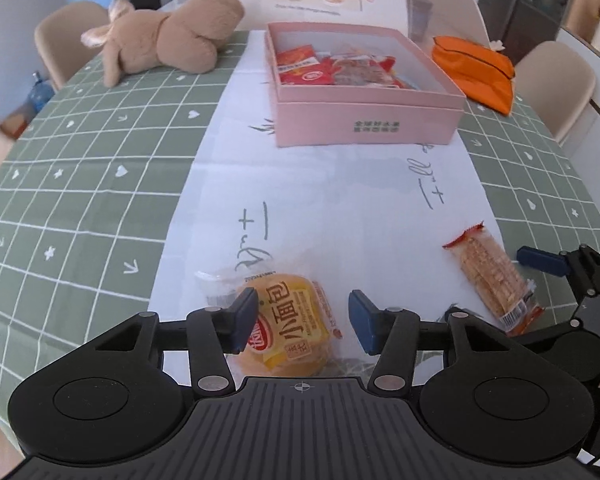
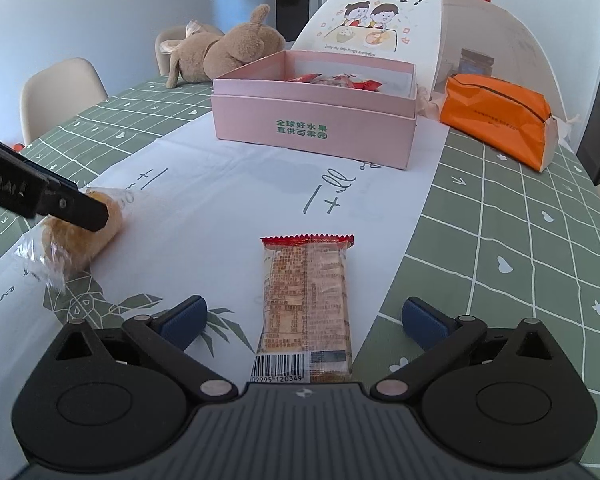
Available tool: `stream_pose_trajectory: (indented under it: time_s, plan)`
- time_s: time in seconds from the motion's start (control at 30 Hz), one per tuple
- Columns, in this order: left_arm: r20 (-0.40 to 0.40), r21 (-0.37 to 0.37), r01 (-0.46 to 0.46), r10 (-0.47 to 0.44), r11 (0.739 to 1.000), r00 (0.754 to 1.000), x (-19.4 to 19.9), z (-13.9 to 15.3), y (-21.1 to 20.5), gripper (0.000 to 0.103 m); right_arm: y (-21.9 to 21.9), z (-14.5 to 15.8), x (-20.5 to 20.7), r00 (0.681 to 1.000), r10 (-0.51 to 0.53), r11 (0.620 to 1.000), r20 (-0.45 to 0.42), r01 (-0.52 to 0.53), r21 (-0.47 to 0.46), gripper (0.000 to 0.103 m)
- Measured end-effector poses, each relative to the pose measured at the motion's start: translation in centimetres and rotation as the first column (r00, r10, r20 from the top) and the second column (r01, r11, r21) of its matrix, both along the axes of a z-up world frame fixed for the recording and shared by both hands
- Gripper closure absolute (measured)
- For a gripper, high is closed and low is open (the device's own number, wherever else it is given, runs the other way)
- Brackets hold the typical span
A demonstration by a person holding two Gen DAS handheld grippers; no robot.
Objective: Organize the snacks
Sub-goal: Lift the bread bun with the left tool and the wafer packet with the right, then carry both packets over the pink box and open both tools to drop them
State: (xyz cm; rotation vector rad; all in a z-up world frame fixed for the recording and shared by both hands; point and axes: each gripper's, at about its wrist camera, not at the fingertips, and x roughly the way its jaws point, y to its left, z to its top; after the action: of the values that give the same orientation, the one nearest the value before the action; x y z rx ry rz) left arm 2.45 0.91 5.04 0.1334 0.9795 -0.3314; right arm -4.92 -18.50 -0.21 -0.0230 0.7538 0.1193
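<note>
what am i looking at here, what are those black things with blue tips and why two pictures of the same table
The black devices are two hand-held grippers; a person carries one in each hand. Each has a camera looking forward along its two blue-padded fingers, so you get one picture per gripper.

In the left view, the left gripper is open around a small wrapped bread bun, not yet squeezing it. In the right view, the right gripper is open on either side of a long cracker packet.

Farther back on the green checked tablecloth stands a pink box already holding red snack packets, with a plush rabbit and an orange pouch on either side. Nothing is held yet.
</note>
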Motion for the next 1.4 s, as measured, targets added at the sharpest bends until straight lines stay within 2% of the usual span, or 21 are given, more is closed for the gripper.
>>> stream_pose_trajectory:
  time_s: [0.23, 0.33, 0.43, 0.5, 0.67, 0.7, 0.83, 0.93, 1.03, 1.07, 1.1, 1.13, 1.17, 1.27, 1.4]
  plan:
    - [0.029, -0.044, -0.022, 0.023, 0.999, 0.999, -1.1, 1.5, 0.9, 0.047, 0.0, 0.0, 0.0, 1.0, 0.001, 1.0, 0.0, -0.001, 0.0, 0.0]
    - [0.035, -0.066, -0.095, 0.098, 0.993, 0.995, -1.7, 2.3, 3.2, 0.047, 0.0, 0.0, 0.0, 1.0, 0.001, 1.0, 0.0, -0.001, 0.0, 0.0]
    - [-0.04, -0.159, -0.216, 0.213, 0.963, 0.976, -1.5, 1.8, 6.0, 0.047, 0.0, 0.0, 0.0, 1.0, 0.001, 1.0, 0.001, -0.001, 0.0, 0.0]
    - [-0.085, -0.187, -0.256, 0.244, 0.948, 0.966, -1.0, 1.1, 6.6, 0.047, 0.0, -0.1, 0.0, 1.0, 0.001, 1.0, 0.001, -0.001, 0.0, 0.0]
    - [-0.119, -0.141, -0.172, 0.156, 0.975, 0.981, 0.1, -1.1, 3.7, 0.047, 0.1, 0.1, 0.1, 1.0, -0.007, 1.0, -0.013, 0.007, -0.003, 0.0]
    - [-0.118, -0.135, -0.158, 0.143, 0.978, 0.983, 0.4, -1.5, 3.1, 0.038, 0.1, 0.2, 0.3, 1.0, -0.012, 1.0, -0.026, 0.012, -0.003, 0.0]
    - [-0.093, -0.103, -0.132, 0.123, 0.986, 0.988, 1.5, -2.4, 1.4, 0.034, 0.3, 0.7, 1.1, 0.997, 0.005, 1.0, -0.083, -0.005, 0.003, 0.001]
    - [-0.081, -0.097, -0.109, 0.101, 0.989, 0.992, 1.5, -2.4, 1.3, 0.036, 0.3, 1.2, 1.3, 0.994, 0.02, 1.0, -0.109, -0.021, -0.006, 0.012]
    - [-0.072, -0.105, -0.079, 0.071, 0.991, 0.995, 1.1, -2.3, 1.5, 0.039, 0.2, 1.8, 1.1, 0.991, 0.047, 0.999, -0.129, -0.048, -0.006, 0.031]
    - [-0.069, -0.11, -0.07, 0.063, 0.991, 0.996, 0.9, -2.3, 1.6, 0.04, 0.0, 2.0, 1.0, 0.989, 0.06, 0.998, -0.132, -0.06, 0.003, 0.041]
    - [-0.066, -0.114, -0.061, 0.053, 0.992, 0.996, 0.8, -2.3, 1.6, 0.042, -0.1, 2.2, 1.1, 0.988, 0.072, 0.997, -0.137, -0.07, 0.014, 0.055]
    - [-0.065, -0.12, -0.054, 0.046, 0.991, 0.997, 0.9, -2.3, 1.5, 0.044, -0.3, 2.4, 1.2, 0.986, 0.079, 0.997, -0.145, -0.076, 0.025, 0.064]
    - [-0.065, -0.133, -0.048, 0.039, 0.99, 0.997, 1.0, -2.2, 1.5, 0.045, -0.5, 2.6, 1.6, 0.984, 0.086, 0.996, -0.155, -0.08, 0.046, 0.068]
    - [-0.063, -0.192, -0.041, 0.029, 0.98, 0.998, 1.9, -1.6, 1.4, 0.048, -0.7, 3.4, 2.6, 0.987, 0.077, 0.996, -0.139, -0.069, 0.061, 0.068]
    - [-0.035, -0.311, -0.016, 0.005, 0.95, 0.999, 4.9, 0.3, 1.4, 0.048, -0.8, 6.5, 5.0, 0.996, 0.082, 0.996, -0.041, -0.08, 0.044, 0.068]
